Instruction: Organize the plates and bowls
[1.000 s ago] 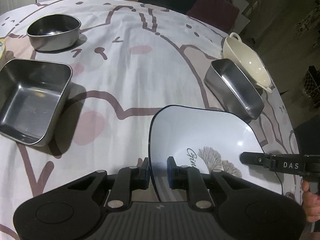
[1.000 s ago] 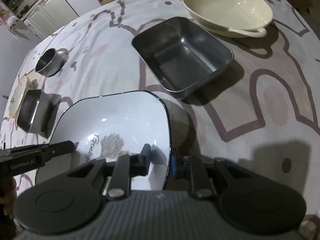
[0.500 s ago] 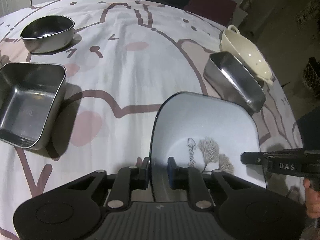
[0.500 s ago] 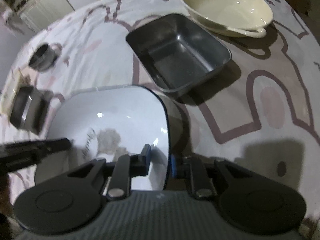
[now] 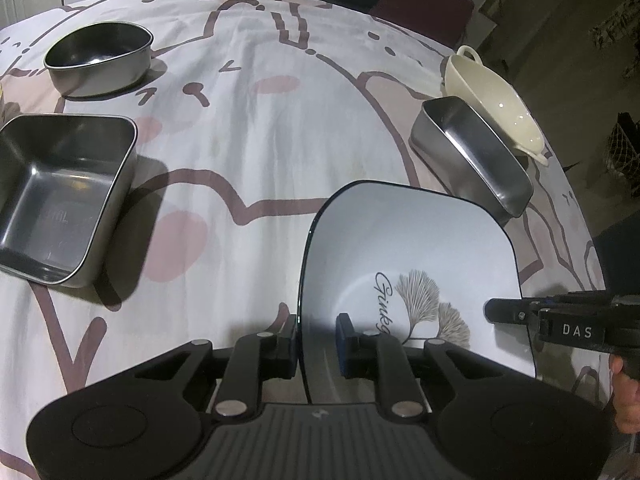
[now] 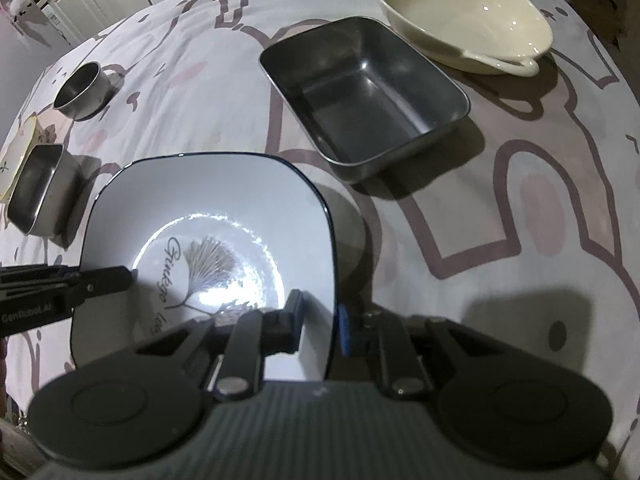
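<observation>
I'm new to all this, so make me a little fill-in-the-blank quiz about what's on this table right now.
1. Both grippers, left gripper and right gripper, clamp opposite rims of the white square plate with a dark ____.
2. The word printed on that plate begins with the letter ____.
3. The cream oval dish with handles sits beside a rectangular ____ tray.
4. The patterned tablecloth also holds a round steel ____.

Missing words: rim; G; steel; bowl

White square plate point(image 5: 408, 240) nearest on table point(image 5: 260, 128) — rectangular steel pan point(image 6: 360, 96) behind it, cream oval handled dish point(image 6: 464, 16) beyond; square steel container point(image 5: 60, 196) left.
</observation>
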